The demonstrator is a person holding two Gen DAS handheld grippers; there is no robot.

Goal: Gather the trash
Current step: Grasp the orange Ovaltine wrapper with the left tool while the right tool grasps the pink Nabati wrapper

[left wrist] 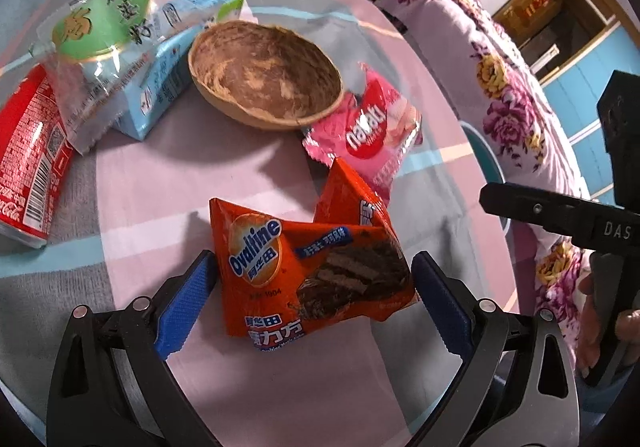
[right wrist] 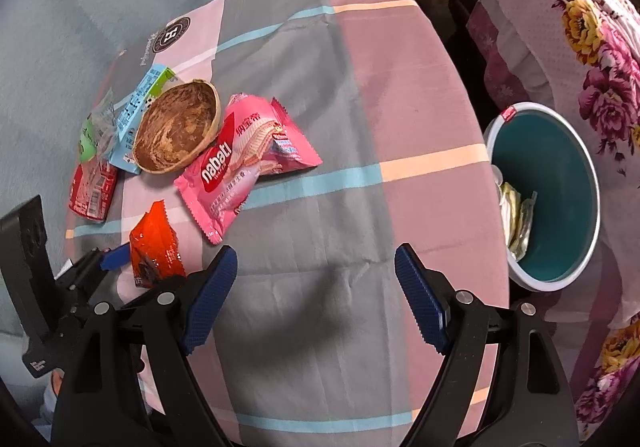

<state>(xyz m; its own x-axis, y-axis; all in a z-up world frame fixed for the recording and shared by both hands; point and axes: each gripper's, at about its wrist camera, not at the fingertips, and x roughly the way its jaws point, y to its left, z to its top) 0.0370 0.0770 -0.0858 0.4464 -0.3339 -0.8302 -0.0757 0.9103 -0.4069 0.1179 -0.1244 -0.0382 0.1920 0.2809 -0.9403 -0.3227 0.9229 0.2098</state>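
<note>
Left hand-held gripper (left wrist: 312, 301): jaws spread, the orange wrapper (left wrist: 308, 271) sitting right between the pads. The left pad looks to be just at the wrapper's edge, the right pad just beside its far corner; I can't tell if either truly presses, so I call it released, not grasping. The wrapper lies crumpled on the desk (right wrist: 400, 87), its long side running across the gap from pad to pad, its peaked fold pointing away from me. A straight close should catch it across the width, I judge.

Right hand-held gripper (right wrist: 316, 299): jaws wide, nothing between them, only bare cloth below. The pink wrapper (right wrist: 240, 163) lies ahead and to its left, long axis slanting away to the right. The bin (right wrist: 560, 151) stands off the desk edge, ahead and to the right of this gripper, some trash already inside.

Nearer hand for the orange wrapper: left, plainly. The right is nearer the bin and the pink one.
</note>
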